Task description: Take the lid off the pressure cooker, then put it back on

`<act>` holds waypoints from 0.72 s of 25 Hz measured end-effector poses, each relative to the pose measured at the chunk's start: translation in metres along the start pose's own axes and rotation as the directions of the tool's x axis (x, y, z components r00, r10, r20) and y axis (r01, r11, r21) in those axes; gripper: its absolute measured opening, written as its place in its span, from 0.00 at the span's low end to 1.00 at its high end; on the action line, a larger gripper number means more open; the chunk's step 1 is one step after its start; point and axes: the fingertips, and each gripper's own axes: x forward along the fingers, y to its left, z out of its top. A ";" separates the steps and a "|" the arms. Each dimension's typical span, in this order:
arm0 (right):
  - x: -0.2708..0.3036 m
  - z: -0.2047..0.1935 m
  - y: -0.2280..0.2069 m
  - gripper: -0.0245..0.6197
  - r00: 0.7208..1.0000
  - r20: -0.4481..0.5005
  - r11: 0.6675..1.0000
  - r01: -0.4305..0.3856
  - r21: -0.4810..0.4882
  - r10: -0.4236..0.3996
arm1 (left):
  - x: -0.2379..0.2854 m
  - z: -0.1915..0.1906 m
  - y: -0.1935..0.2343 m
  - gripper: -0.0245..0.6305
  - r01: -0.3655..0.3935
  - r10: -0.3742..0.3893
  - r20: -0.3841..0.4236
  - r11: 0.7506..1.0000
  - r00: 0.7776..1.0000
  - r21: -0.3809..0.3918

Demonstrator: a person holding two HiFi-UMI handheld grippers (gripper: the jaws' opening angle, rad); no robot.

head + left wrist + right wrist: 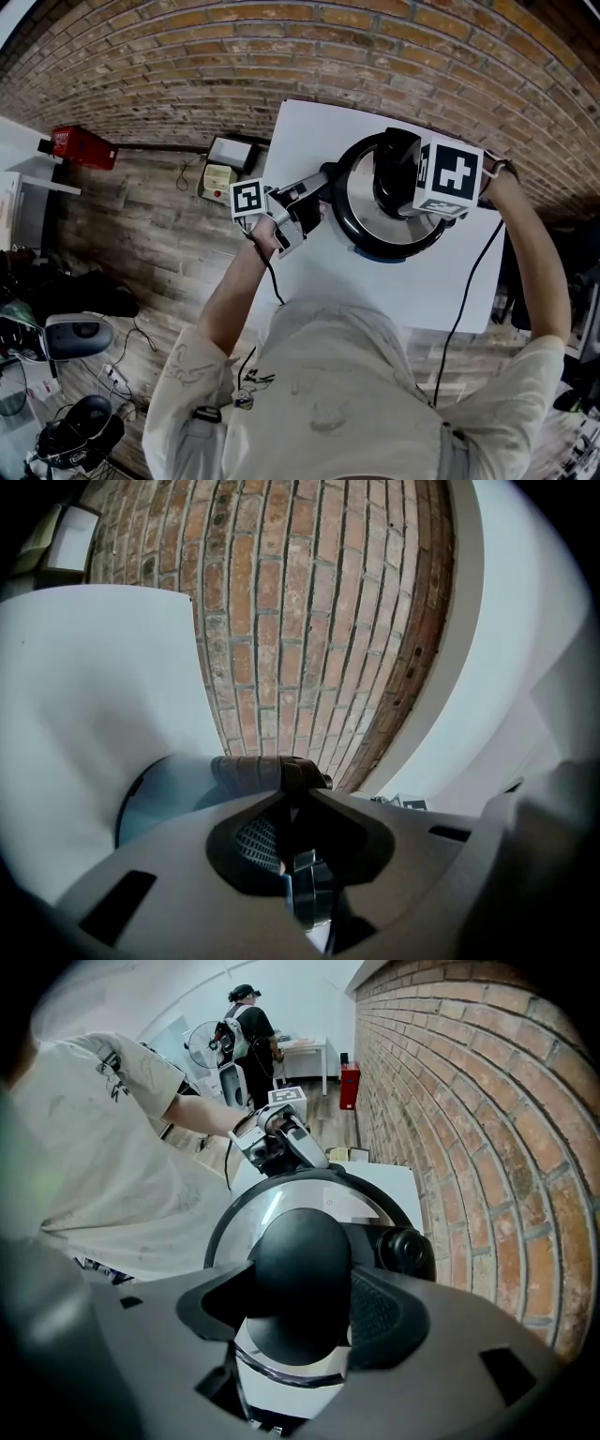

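pressure cooker [349,228]: stands on white table [319,131], towards the brick wall [187,66]. lid [361,211] on top, apparently seated square, though the rim join is partly hidden; contents not visible. black knob [300,1279] at the lid's centre, smaller black valve cap [405,1252] just beside it. long side handle [317,180] juts towards the table's left edge.
left gripper [305,202]: roughly level, jaws clamped on the side handle, forearm reaching in across the table corner.
right gripper [394,192]: pointing steeply down over the lid, jaws set wide and pressed on the knob, arm bent in from the right.
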 end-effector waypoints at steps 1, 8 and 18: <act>0.000 0.000 0.000 0.52 1.000 0.005 1.000 0.004 0.006 -0.004 | 0.000 0.000 0.000 0.14 -0.001 0.001 0.000 1.000 1.000 0.004; 0.000 0.001 0.008 0.66 0.996 0.088 0.999 -0.033 0.012 0.031 | -0.002 0.003 0.004 0.20 -0.034 0.033 0.018 0.997 0.999 0.064; -0.057 0.011 0.002 0.69 0.836 0.522 0.980 0.079 0.184 -0.166 | -0.043 0.052 -0.011 0.28 -0.315 0.224 0.289 0.892 0.931 0.324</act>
